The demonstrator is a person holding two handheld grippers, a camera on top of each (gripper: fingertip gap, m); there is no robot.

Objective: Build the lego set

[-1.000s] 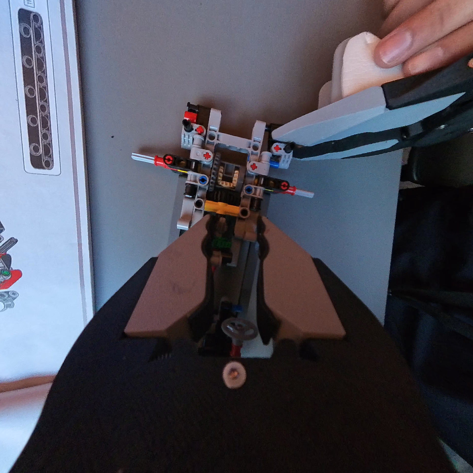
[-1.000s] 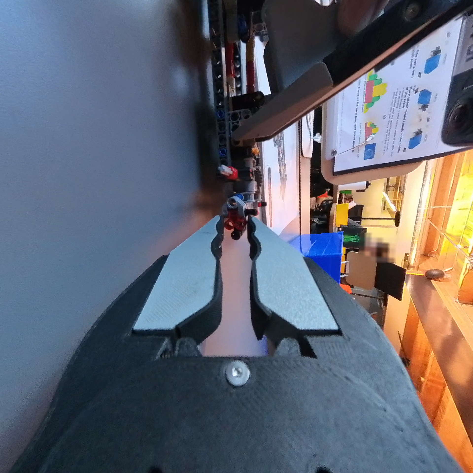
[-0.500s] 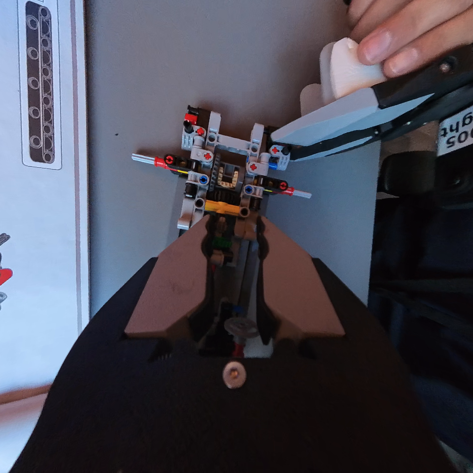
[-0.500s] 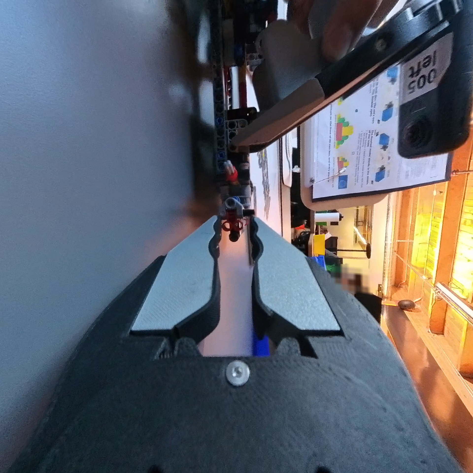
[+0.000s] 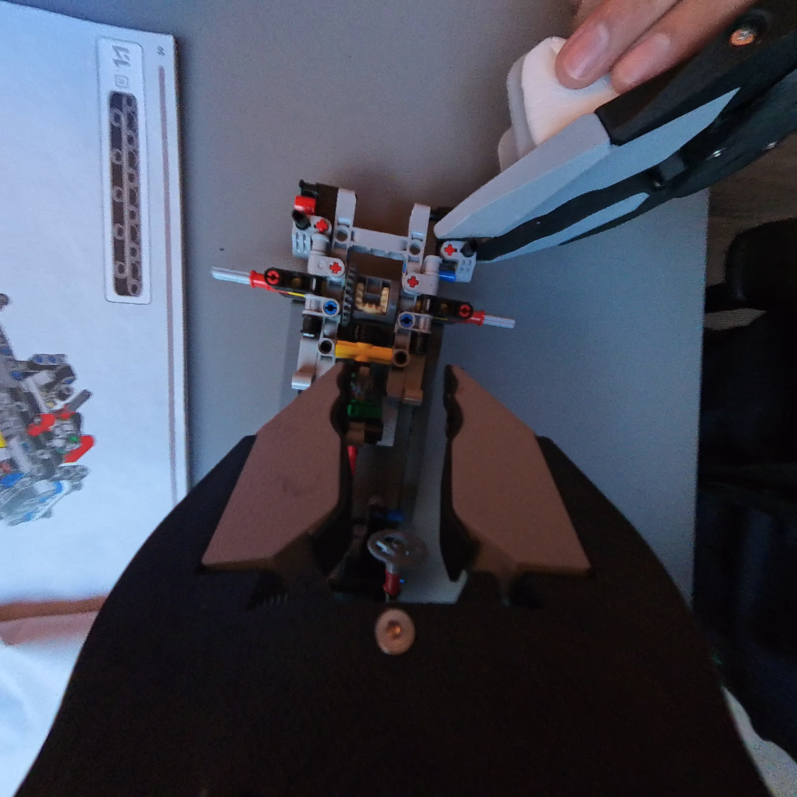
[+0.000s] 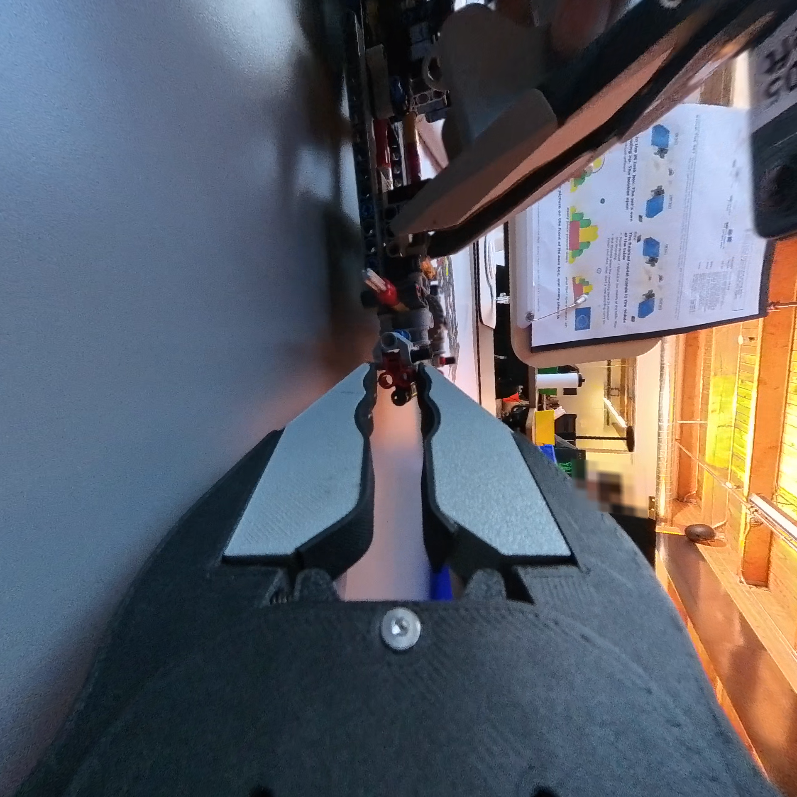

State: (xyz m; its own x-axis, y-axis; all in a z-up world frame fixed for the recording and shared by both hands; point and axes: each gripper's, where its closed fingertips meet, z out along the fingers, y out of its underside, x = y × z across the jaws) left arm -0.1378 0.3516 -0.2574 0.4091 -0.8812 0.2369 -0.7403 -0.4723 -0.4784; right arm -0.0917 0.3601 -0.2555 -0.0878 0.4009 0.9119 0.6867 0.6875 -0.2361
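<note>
A grey, black and red brick-built model (image 5: 366, 302) with axles sticking out on both sides lies on a grey mat (image 5: 560, 388). My left gripper (image 5: 394, 371), with brown fingers, stands open around its lower part. The right finger (image 5: 483, 431) is clear of the model and the left one is against it. My right gripper (image 6: 395, 368), with grey fingers, is shut on a small dark red connector (image 6: 394, 375) at the model's end. In the left wrist view the right gripper (image 5: 457, 246) comes in from the upper right onto the model's top right corner.
An open instruction booklet (image 5: 86, 302) lies left of the mat. A person's fingers (image 5: 604, 43) press a white handle part on the right gripper. In the right wrist view the left gripper (image 6: 474, 202) is at the top, with a printed sheet on a board (image 6: 647, 215) behind it. Some 6 centimeters of space lies between my two pairs of fingers.
My left gripper has opened: its right finger has come away from the model, which it held before. My right gripper stays shut on the model's end piece.
</note>
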